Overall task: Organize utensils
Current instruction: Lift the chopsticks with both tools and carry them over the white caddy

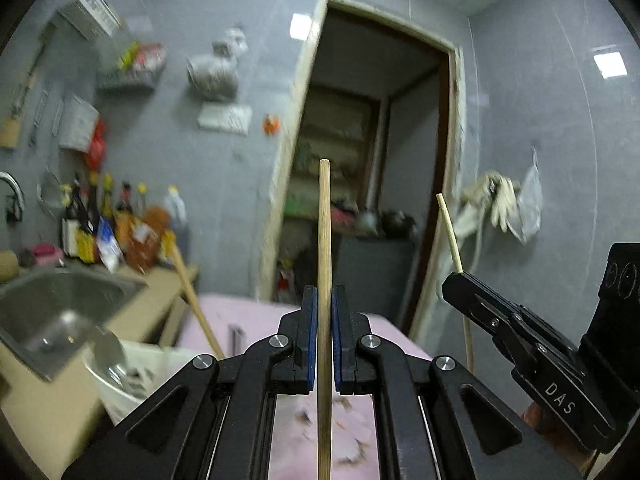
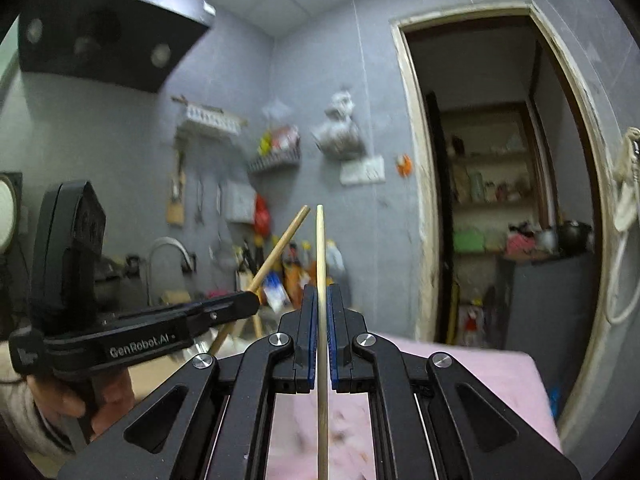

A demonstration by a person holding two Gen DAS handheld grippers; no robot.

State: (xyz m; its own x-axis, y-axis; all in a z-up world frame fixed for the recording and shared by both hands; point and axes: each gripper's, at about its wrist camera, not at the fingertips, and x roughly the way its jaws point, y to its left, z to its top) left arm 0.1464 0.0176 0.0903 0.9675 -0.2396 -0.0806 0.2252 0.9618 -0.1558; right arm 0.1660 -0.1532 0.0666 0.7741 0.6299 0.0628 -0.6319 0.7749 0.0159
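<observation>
My left gripper [image 1: 324, 294] is shut on a wooden chopstick [image 1: 324, 240] that stands upright between the blue pads, well above the pink table [image 1: 256, 320]. My right gripper [image 2: 320, 292] is shut on a thinner, paler chopstick [image 2: 320, 248], also upright. In the left wrist view the right gripper [image 1: 454, 280] shows at the right with its chopstick [image 1: 449, 232] sticking up. In the right wrist view the left gripper [image 2: 252, 304] shows at the left with its chopstick [image 2: 280, 248] leaning right. Both are raised and apart.
A steel sink [image 1: 60, 300] sits in a beige counter at the left, with bottles [image 1: 112, 232] behind it. A white bin [image 1: 132, 376] stands beside the table. A dark doorway [image 1: 360, 184] is ahead, a range hood [image 2: 108, 32] upper left.
</observation>
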